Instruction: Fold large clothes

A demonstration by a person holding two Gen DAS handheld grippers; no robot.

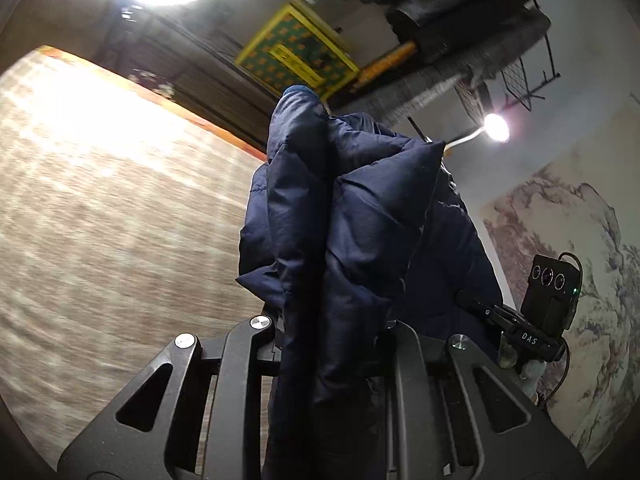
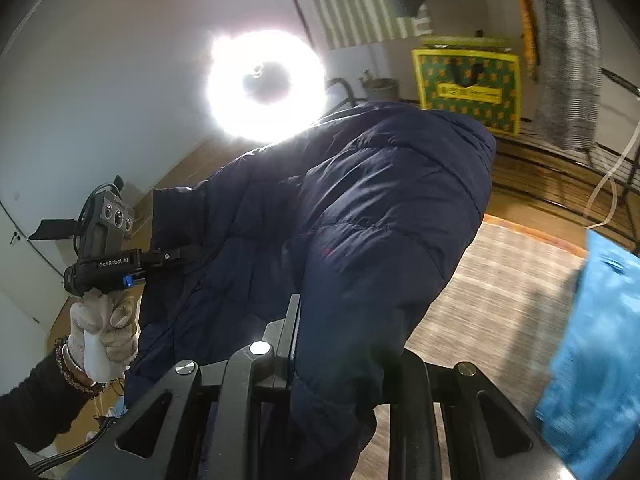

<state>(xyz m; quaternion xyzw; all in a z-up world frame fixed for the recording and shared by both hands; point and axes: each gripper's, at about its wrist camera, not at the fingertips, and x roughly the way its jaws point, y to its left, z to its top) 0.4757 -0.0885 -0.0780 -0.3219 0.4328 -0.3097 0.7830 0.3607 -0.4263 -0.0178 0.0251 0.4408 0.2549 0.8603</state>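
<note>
Held the navy puffer jacket (image 2: 360, 220) up in the air above the mat-covered floor (image 1: 100, 220), well off any surface. Gripped by both the left gripper (image 1: 332, 344) and right gripper (image 2: 340, 364), jaws clamped on bunched fabric. Probably lifted so as to hang straight before folding.

"GenRobot.AI" on left claw (image 2: 182, 256) body, "DAS" on right claw (image 1: 476, 308) body

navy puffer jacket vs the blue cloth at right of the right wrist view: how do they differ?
The navy puffer jacket is dark and quilted; the blue cloth is bright and flat-textured. The jacket is pinched in the right gripper; the cloth hangs ungripped at the view's edge. Both are fabric.
</note>
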